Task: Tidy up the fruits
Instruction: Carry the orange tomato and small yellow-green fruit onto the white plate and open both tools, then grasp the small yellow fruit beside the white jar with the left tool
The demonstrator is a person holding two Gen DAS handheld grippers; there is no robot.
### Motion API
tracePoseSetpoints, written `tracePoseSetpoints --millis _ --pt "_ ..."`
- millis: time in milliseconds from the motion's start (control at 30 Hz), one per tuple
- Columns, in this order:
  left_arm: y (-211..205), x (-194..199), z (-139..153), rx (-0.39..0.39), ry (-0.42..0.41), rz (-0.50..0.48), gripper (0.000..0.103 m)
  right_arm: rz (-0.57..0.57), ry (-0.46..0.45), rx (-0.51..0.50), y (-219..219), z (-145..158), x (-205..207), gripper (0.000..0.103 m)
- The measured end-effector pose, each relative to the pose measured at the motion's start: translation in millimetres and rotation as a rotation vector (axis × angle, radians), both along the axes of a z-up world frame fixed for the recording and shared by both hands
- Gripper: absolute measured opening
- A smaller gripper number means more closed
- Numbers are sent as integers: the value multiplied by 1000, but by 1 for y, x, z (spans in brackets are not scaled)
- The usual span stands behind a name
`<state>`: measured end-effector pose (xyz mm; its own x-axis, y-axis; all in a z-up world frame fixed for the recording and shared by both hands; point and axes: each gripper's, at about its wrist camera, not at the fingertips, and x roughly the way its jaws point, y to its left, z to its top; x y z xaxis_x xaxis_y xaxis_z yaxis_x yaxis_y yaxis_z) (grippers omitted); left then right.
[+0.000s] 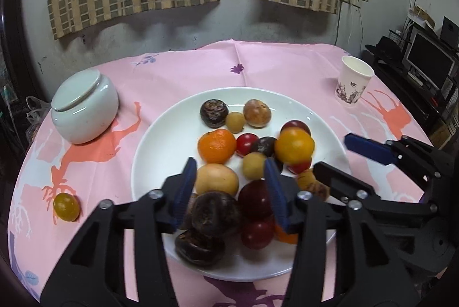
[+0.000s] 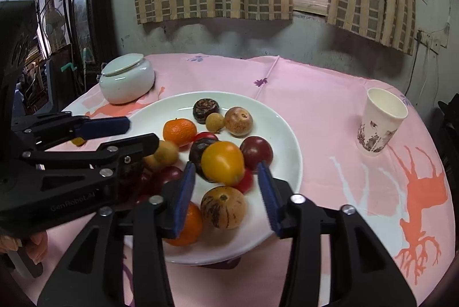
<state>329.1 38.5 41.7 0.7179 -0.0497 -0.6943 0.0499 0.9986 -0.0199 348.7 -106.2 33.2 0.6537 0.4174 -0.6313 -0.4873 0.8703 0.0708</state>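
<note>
A: Biggest first: mind the pink cloth (image 1: 178,71) draped over the worktop (image 1: 287,63). Creased and loose-looking; likely to slide if snagged, dragging everything along.

B: Agreed. Next, the white plate (image 1: 149,152), middle of the worktop, carrying nearly all the fruits (image 1: 258,152) in a loose heap. Easy to tip by pressing on the near rim.

A: Then the lidded jar (image 1: 84,106) far left and the paper cup (image 1: 354,84) far right. Probably light enough, in the cup's case, to topple under one careless sweep.

B: And the tongs?

A: Left tongs (image 1: 231,192) spread, pinching nothing, hanging over the near side of the heap. Right tongs (image 2: 226,198) likewise spread and empty, just to the right, over the plate's near right. Close together, so liable to knock into each other.

B: Now the heap. Note the yellow tomato (image 1: 294,146) perched on darker fruits. Pull a lower one and expect rolling, perhaps off the plate.

A: Thin-skinned too, by the look; could bruise or burst under a hard squeeze.

B: Smallest: one yellow fruit (image 1: 66,206) alone on the cloth, near left, well apart from the plate. Free to roll off the edge if nudged.

A: Hidden?

B: Near edge of the worktop, cut off behind the tongs. Several near fruits blocked by the fingers. Cannot name most kinds or count them. Cannot see inside the jar; nothing showing in the cup.
</note>
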Motion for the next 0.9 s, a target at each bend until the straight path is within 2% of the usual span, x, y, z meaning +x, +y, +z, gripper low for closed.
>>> tracePoseSetpoints --millis 167,367,467,600,900 --pt "8 -12 2 -12 -8 9 57 -3 -15 16 -12 0 -12 60" --pt "7 -41 11 19 -27 0 57 23 -23 5 -16 5 -38 60" --pt "12 -58 16 21 -32 12 63 27 -36 3 -14 14 -51 62" --pt "21 -83 22 60 -50 25 65 46 -49 -17 -5 24 -70 62" --pt "65 -124 32 51 -75 71 72 74 -67 -38 34 39 -110 62"
